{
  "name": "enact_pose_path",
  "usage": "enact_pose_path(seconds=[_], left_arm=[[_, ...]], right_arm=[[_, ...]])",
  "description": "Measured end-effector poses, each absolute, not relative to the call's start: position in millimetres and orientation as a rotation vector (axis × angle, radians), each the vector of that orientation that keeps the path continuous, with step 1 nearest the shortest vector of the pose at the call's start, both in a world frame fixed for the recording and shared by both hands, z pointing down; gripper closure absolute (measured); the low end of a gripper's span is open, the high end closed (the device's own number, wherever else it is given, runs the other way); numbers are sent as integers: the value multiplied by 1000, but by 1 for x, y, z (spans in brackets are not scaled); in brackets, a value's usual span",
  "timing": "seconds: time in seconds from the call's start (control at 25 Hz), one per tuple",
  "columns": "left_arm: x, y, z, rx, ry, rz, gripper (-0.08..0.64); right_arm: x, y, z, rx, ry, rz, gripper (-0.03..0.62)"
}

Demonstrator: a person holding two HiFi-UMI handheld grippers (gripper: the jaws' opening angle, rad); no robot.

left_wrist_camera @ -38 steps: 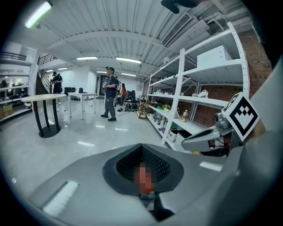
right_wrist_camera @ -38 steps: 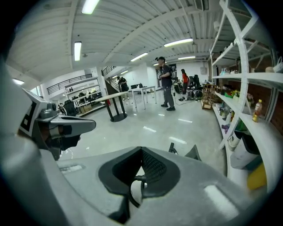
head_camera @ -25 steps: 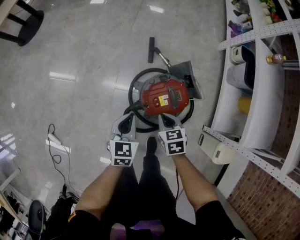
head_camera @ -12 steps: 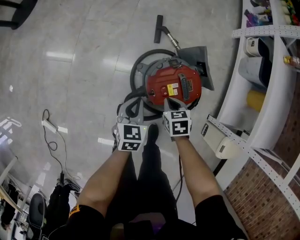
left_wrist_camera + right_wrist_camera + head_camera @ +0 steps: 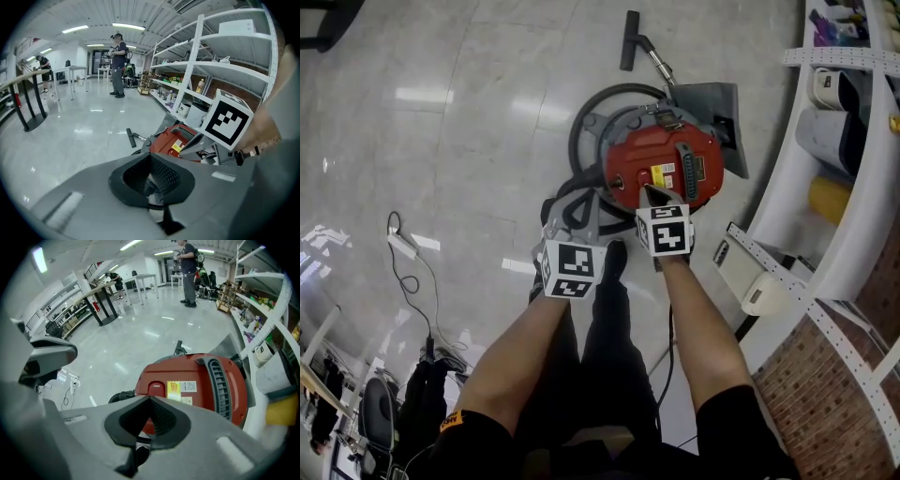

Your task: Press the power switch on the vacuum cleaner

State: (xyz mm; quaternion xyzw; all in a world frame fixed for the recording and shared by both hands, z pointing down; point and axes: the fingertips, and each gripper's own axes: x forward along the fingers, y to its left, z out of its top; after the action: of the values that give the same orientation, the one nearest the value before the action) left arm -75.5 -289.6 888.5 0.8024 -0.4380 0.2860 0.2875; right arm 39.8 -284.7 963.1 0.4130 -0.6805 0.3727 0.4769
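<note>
The red vacuum cleaner [image 5: 667, 167] stands on the grey floor ahead of the person's feet. My right gripper [image 5: 650, 193] is shut and empty, its tip over the near edge of the red lid. In the right gripper view the right gripper [image 5: 150, 398] points at the vacuum cleaner [image 5: 197, 380], just below a raised red tab [image 5: 156, 387] beside a yellow label. My left gripper [image 5: 569, 212] is also shut and empty, left of the vacuum above the black hose. In the left gripper view the left gripper [image 5: 151, 155] faces the vacuum cleaner [image 5: 169, 140].
A black hose [image 5: 586, 127] coils round the vacuum and ends in a floor nozzle [image 5: 628, 39]. A grey attachment [image 5: 720, 101] lies behind it. White shelving [image 5: 839, 178] runs close along the right, with a white box [image 5: 761, 292] at its foot. A power strip [image 5: 401, 246] lies left.
Both grippers have moved forward toward the vacuum. The right gripper's tip went from short of the red lid to over its near edge. Both stayed shut.
</note>
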Motion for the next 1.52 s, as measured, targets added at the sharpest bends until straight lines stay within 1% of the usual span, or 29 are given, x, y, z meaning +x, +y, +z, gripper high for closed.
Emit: enact_pose_path(seconds=[0.52,0.88,1.16,1.32,1.52], left_arm=[[-75,-301,889,2154,-1135,745,546],[-68,-305,870,2153,-1141,695,545],[-56,-303,813,2188,-1190,639,545],[-49,-294,767,2200,-1239,587,545],[-42,-250,696,2184,-1283,515,545]], right_arm=[[41,-278,983,956,-1565,918,600],[42,-277,962,977,-1606,875,600],[51,-267,883,1126,-1725,885,600],[52,-262,818,1193,-1841,843,600],[49,-232,726,1207,-2001,742,600]])
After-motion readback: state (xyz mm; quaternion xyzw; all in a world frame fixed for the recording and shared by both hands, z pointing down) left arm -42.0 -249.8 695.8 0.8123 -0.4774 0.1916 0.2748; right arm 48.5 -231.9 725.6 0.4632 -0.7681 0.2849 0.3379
